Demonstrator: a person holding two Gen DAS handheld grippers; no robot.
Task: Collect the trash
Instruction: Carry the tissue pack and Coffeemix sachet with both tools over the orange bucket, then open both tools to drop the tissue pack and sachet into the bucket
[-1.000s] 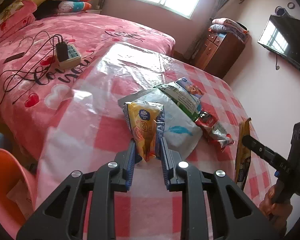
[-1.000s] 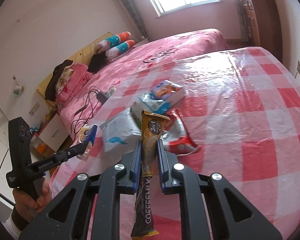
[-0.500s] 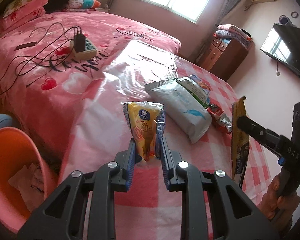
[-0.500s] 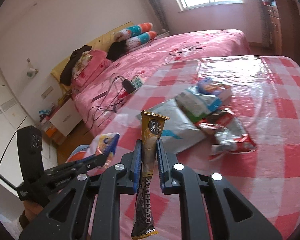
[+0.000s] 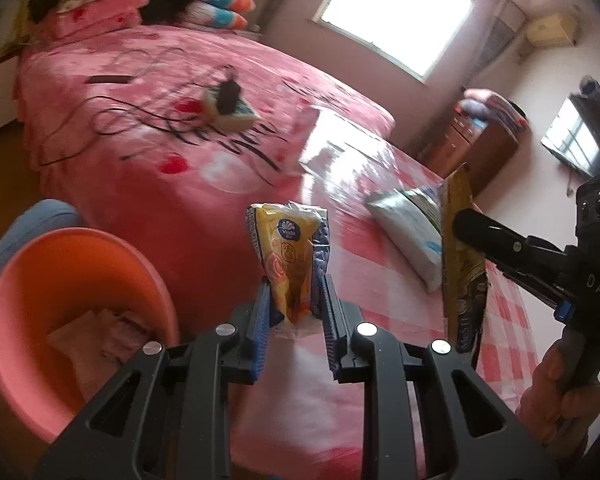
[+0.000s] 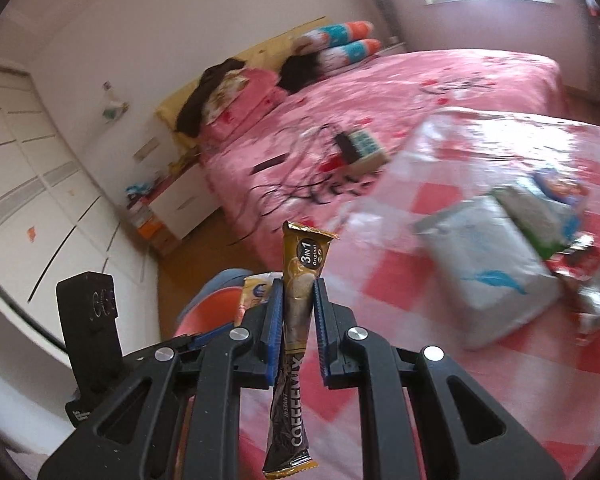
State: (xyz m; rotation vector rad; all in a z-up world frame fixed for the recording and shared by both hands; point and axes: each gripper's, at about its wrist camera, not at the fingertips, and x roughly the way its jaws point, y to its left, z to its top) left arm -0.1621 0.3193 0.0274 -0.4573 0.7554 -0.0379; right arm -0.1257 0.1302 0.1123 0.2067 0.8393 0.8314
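Note:
My left gripper (image 5: 294,286) is shut on a yellow Vinda tissue pack (image 5: 290,248), held upright just right of the orange trash bin (image 5: 60,264) on the floor. My right gripper (image 6: 298,292) is shut on a gold coffee-mix sachet (image 6: 300,292); that sachet also shows in the left wrist view (image 5: 460,248). The bin (image 6: 216,304) lies just beyond the right fingertips, partly hidden. More trash lies on the checked sheet: a white bag (image 6: 488,264), a green-white wrapper (image 6: 540,216), a red wrapper (image 6: 584,264).
Crumpled wrappers lie inside the bin (image 5: 96,340). A power strip with black cables (image 5: 228,104) and a phone (image 5: 110,79) lie on the pink bed. A wooden dresser (image 5: 484,144) stands at the far right, white drawers (image 6: 180,196) beside the bed.
Both grippers have swung left, away from the trash pile and toward the orange bin, each still holding its item. The bin now looms larger at lower left.

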